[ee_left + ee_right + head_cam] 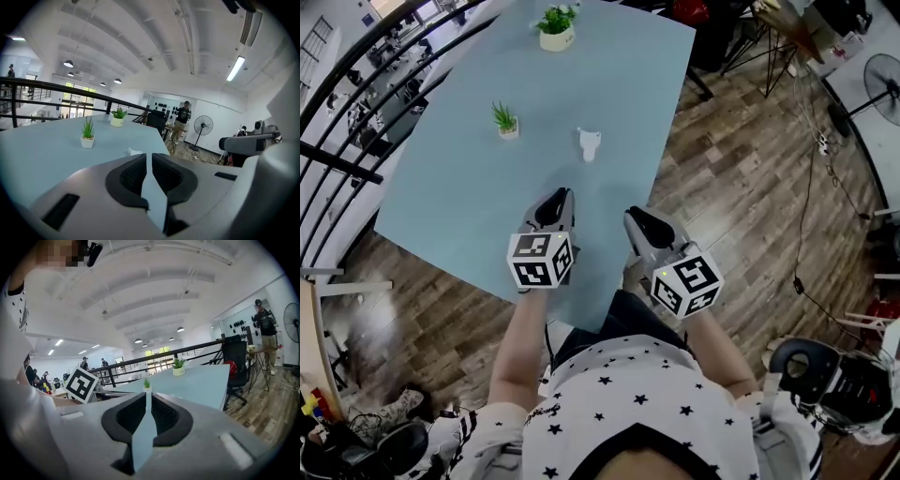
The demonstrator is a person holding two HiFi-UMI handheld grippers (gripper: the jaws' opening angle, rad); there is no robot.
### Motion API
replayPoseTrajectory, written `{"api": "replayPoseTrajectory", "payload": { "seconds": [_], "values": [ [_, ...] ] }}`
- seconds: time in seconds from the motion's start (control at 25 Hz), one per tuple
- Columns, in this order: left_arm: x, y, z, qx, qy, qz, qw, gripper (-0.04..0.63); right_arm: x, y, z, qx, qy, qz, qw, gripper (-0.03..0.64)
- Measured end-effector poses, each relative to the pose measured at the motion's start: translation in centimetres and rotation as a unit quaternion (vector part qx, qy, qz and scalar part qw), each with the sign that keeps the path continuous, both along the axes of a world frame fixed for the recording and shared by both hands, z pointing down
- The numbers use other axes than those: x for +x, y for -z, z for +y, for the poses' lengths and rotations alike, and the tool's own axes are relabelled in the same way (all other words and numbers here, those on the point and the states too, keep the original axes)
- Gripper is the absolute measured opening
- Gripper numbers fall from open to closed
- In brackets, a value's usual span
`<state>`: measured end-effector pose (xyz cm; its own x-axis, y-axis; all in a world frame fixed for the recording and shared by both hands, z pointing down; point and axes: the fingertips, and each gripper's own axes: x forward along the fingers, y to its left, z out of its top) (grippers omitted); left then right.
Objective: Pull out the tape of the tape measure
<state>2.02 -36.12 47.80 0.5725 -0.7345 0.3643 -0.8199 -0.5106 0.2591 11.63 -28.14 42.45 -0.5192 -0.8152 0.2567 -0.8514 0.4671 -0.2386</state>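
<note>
A small white tape measure (589,143) lies on the light blue table (469,197), out past both grippers. In the left gripper view the tape measure (135,152) shows just beyond the jaw tips. My left gripper (555,202) hangs over the near part of the table, shut with nothing in it, and its jaws (146,157) meet at the tips. My right gripper (639,220) is beside it near the table's front right edge, also shut and empty (146,397). The tape measure is not visible in the right gripper view.
A small potted plant (505,121) stands left of the tape measure, and a larger one (555,27) sits at the far end. A black railing (356,94) runs along the left. Wooden floor (750,187), chairs and a standing fan (872,84) lie to the right.
</note>
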Motion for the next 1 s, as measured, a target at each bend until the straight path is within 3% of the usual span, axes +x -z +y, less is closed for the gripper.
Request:
{"api": "replayPoseTrajectory", "payload": {
  "seconds": [0.12, 0.52, 1.0],
  "values": [
    [1.1, -1.3, -1.9, -0.019, -0.005, 0.0, 0.9998, 0.071, 0.2, -0.8, -1.6, -0.011, 0.012, -0.002, 1.0, 0.021],
    [4.5, -5.1, -7.4, -0.052, -0.01, -0.03, 0.9981, 0.177, 2.2, -3.4, -5.9, -0.043, 0.032, -0.004, 0.999, 0.021],
    [6.2, -10.0, -11.5, -0.073, 0.02, -0.061, 0.9952, 0.229, 4.1, -6.1, -9.4, -0.07, 0.038, -0.006, 0.997, 0.021]
  ]
}}
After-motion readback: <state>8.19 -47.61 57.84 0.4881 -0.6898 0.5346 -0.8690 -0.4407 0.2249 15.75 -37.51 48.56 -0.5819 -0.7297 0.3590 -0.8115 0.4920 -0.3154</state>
